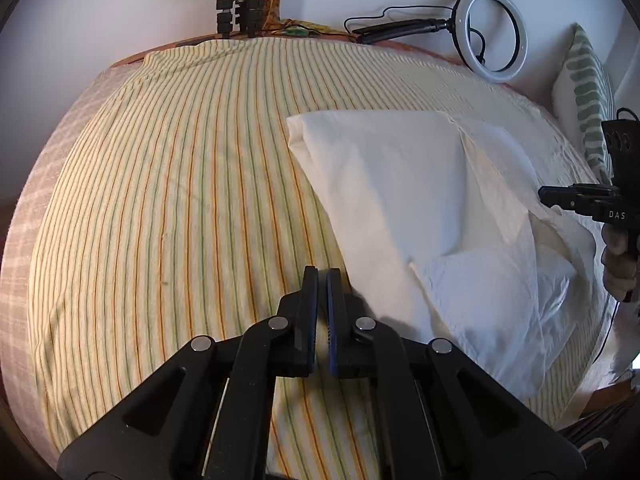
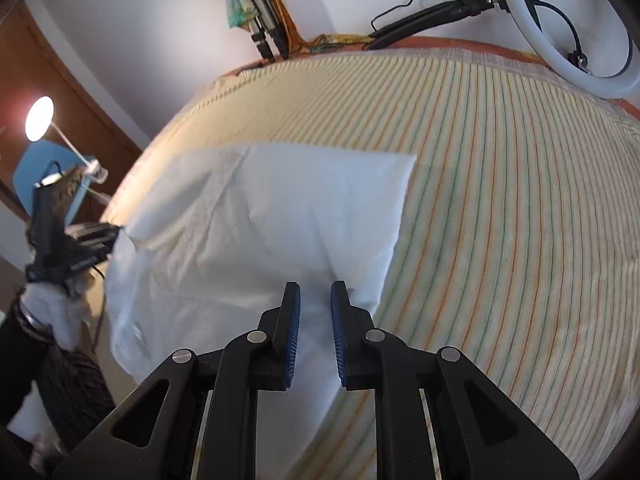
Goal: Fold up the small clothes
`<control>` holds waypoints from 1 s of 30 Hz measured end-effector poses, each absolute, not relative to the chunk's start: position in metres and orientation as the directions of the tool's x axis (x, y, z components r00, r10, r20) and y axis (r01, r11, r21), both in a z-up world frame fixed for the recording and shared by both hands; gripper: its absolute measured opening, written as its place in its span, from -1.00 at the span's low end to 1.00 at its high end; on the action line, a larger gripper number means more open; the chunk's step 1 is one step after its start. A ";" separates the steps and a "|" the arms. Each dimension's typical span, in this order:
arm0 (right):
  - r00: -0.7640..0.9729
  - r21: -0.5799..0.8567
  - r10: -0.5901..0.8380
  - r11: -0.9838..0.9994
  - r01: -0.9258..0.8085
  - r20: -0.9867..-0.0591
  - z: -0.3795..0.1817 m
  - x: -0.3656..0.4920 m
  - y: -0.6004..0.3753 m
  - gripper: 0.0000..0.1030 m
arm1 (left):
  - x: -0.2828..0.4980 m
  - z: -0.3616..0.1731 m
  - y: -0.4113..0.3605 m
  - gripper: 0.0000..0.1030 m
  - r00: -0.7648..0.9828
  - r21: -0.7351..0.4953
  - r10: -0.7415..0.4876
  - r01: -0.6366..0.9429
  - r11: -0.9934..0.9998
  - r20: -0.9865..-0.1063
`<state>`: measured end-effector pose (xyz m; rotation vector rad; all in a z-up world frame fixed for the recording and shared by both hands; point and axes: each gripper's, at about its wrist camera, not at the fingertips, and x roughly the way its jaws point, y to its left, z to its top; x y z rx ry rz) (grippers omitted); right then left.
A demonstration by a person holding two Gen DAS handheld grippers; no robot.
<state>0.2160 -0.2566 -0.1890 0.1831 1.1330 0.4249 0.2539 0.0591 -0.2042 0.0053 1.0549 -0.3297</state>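
A white garment point(image 1: 420, 208) lies partly folded on the striped bedsheet point(image 1: 160, 200), right of centre in the left wrist view. My left gripper point(image 1: 322, 274) is shut and empty, just off the cloth's left edge. The right gripper point(image 1: 544, 196) shows at the right edge of that view, over the cloth's far side. In the right wrist view the white garment point(image 2: 260, 232) fills the middle-left. My right gripper point(image 2: 316, 290) is open with a narrow gap, above the cloth's near right corner, holding nothing. The left gripper point(image 2: 112, 236) shows at the left edge, touching the cloth's left edge.
A ring light point(image 1: 492, 28) on a stand lies at the bed's far edge, also in the right wrist view point(image 2: 572, 24). A green-patterned pillow point(image 1: 588, 92) stands at the far right. Tripod legs point(image 1: 236, 12) lean on the wall. A lamp point(image 2: 39, 118) and blue chair point(image 2: 48, 176) stand left of the bed.
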 end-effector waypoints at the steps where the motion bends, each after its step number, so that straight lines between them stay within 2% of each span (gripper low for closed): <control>1: 0.350 0.356 0.417 0.907 -0.225 -0.839 -0.189 0.215 -0.258 -0.73 | 0.253 -0.203 0.062 -0.98 0.449 -0.155 -0.264 0.265 0.952 -0.854; 4: 0.337 0.337 0.398 0.914 -0.227 -0.853 -0.182 0.203 -0.262 -0.72 | 0.248 -0.195 0.070 -0.98 0.466 -0.140 -0.244 0.246 0.959 -0.850; 7: 0.348 0.298 0.369 0.924 -0.241 -0.862 -0.171 0.182 -0.264 -0.73 | 0.241 -0.181 0.087 -0.98 0.500 -0.197 -0.272 0.199 0.960 -0.822; 9: 0.385 0.323 0.391 0.918 -0.232 -0.836 -0.160 0.170 -0.268 -0.72 | 0.240 -0.170 0.096 -0.98 0.520 -0.260 -0.316 0.179 0.949 -0.794; 14: 0.414 0.328 0.416 0.906 -0.268 -0.810 -0.147 0.156 -0.255 -0.73 | 0.232 -0.148 0.080 -0.98 0.533 -0.320 -0.403 0.245 0.915 -0.744; 18: 0.365 0.294 0.385 0.914 -0.281 -0.848 -0.170 0.153 -0.243 -0.73 | 0.231 -0.163 0.056 -0.98 0.461 -0.278 -0.395 0.302 0.912 -0.795; 20: 0.357 0.257 0.353 0.922 -0.291 -0.865 -0.180 0.147 -0.242 -0.73 | 0.229 -0.177 0.051 -0.98 0.433 -0.186 -0.315 0.314 0.931 -0.845; 21: 0.357 0.265 0.356 0.923 -0.280 -0.864 -0.181 0.146 -0.247 -0.66 | 0.229 -0.182 0.052 -0.98 0.436 -0.142 -0.272 0.308 0.941 -0.858; 22: 0.354 0.286 0.366 0.922 -0.259 -0.861 -0.181 0.146 -0.252 -0.63 | 0.230 -0.185 0.058 -0.98 0.430 -0.141 -0.261 0.292 0.946 -0.864; 24: 0.374 0.309 0.379 0.921 -0.236 -0.846 -0.174 0.141 -0.262 -0.61 | 0.228 -0.180 0.073 -0.98 0.433 -0.206 -0.299 0.250 0.946 -0.850; 25: 0.389 0.314 0.382 0.921 -0.228 -0.838 -0.170 0.138 -0.266 -0.50 | 0.225 -0.173 0.077 -0.98 0.457 -0.219 -0.304 0.229 0.948 -0.836; 26: 0.399 0.335 0.393 0.918 -0.211 -0.828 -0.168 0.135 -0.272 -0.49 | 0.221 -0.165 0.079 -0.98 0.477 -0.233 -0.316 0.225 0.946 -0.820; 28: 0.406 0.417 0.448 0.893 -0.168 -0.796 -0.167 0.133 -0.285 -0.49 | 0.209 -0.149 0.076 -0.98 0.508 -0.270 -0.354 0.233 0.934 -0.785; 30: 0.411 0.479 0.483 0.869 -0.121 -0.773 -0.171 0.134 -0.295 -0.49 | 0.194 -0.137 0.061 -0.98 0.495 -0.350 -0.446 0.278 0.894 -0.746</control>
